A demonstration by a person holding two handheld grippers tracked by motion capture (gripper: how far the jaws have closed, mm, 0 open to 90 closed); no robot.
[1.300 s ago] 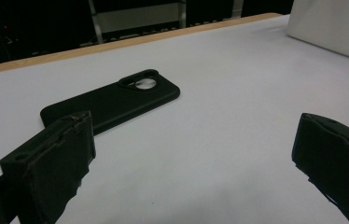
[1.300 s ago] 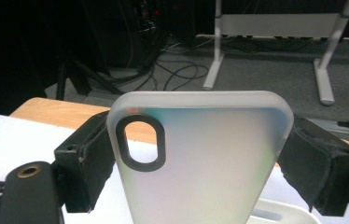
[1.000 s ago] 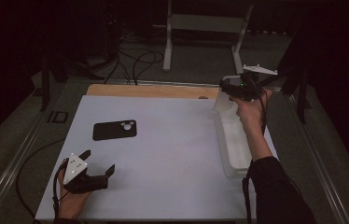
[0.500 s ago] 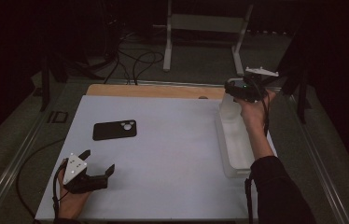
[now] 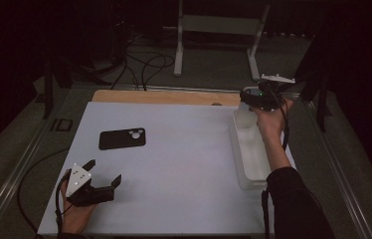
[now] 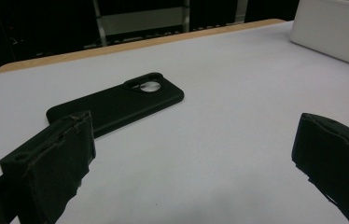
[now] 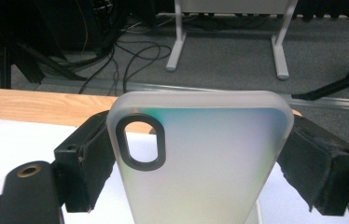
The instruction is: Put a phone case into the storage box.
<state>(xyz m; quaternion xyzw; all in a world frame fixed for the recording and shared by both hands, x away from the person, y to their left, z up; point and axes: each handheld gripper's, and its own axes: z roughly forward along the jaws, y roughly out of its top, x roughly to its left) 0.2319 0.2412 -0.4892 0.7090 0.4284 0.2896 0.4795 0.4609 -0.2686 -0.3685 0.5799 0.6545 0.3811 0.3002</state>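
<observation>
Nearest the person, at about 7 o'clock on the white rectangular table top (image 5: 174,164), the left gripper (image 5: 105,174) rests low on the surface with its two black jaws spread wide apart and nothing between them; in the left gripper view the jaws stand at either side of bare white surface. Beyond it, toward 10 o'clock, lies the flat black phone case with a round camera cut-out (image 5: 122,138), face down on the table top and well apart from the left gripper (image 6: 196,182); the same case (image 6: 116,103) lies ahead of the left jaw. At 3 o'clock a long translucent plastic tray (image 5: 249,149) lies along the table's right edge. At its far end, about 1 o'clock, the right gripper (image 5: 250,99) is clamped on the frosted translucent phone case with an oval camera opening (image 7: 200,158), held upright, both jaws pressing its side edges (image 5: 243,117). A light wooden strip (image 5: 164,96) borders the far edge.
</observation>
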